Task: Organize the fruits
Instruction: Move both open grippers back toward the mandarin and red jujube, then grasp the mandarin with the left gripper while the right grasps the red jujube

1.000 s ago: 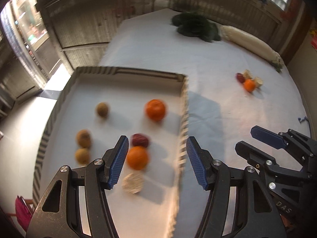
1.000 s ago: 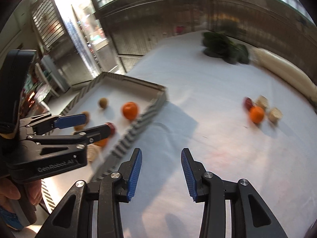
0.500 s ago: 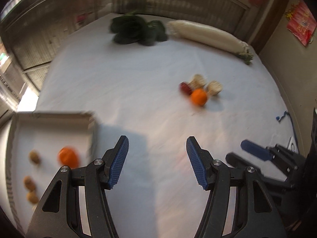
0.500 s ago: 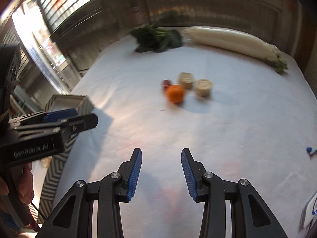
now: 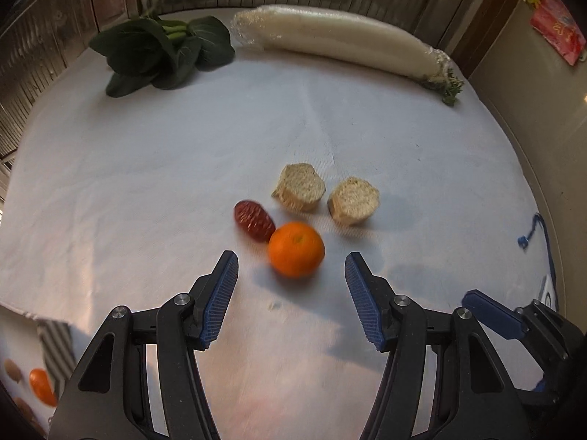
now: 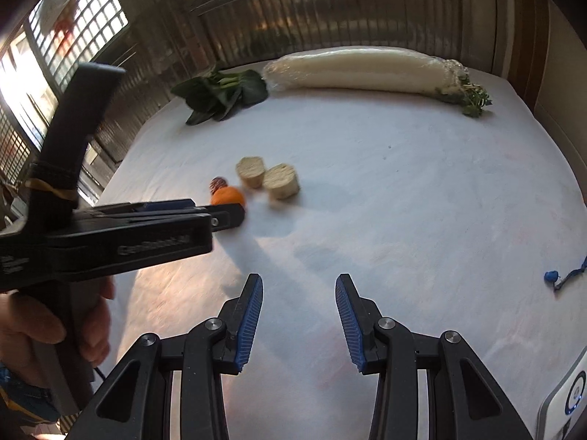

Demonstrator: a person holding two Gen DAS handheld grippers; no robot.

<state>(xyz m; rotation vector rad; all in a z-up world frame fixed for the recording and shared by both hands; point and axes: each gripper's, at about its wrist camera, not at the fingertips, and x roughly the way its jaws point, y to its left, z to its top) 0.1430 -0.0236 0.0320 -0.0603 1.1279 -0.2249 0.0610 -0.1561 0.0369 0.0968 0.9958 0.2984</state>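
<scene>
An orange [image 5: 296, 248] lies on the white tablecloth just ahead of my open, empty left gripper [image 5: 290, 262]. A dark red fruit [image 5: 254, 220] touches it on the left. Two beige cut pieces [image 5: 299, 187] [image 5: 353, 201] lie just behind. The same group shows in the right wrist view: the orange [image 6: 227, 195], the red fruit [image 6: 218, 184], the beige pieces [image 6: 251, 171] [image 6: 281, 180]. My right gripper [image 6: 299, 286] is open and empty, well short of them. The left gripper [image 6: 223, 216] reaches in from the left there, beside the orange.
A striped tray corner [image 5: 55, 352] with an orange [image 5: 41, 385] and brown fruits sits at the lower left. Leafy greens [image 5: 165, 55] and a wrapped white radish [image 5: 341, 46] lie at the table's far edge. A blue cord [image 6: 561, 278] lies at the right.
Both grippers have swung from the tray toward the fruit group on the cloth. The left gripper has closed in on the orange. Both stay open.
</scene>
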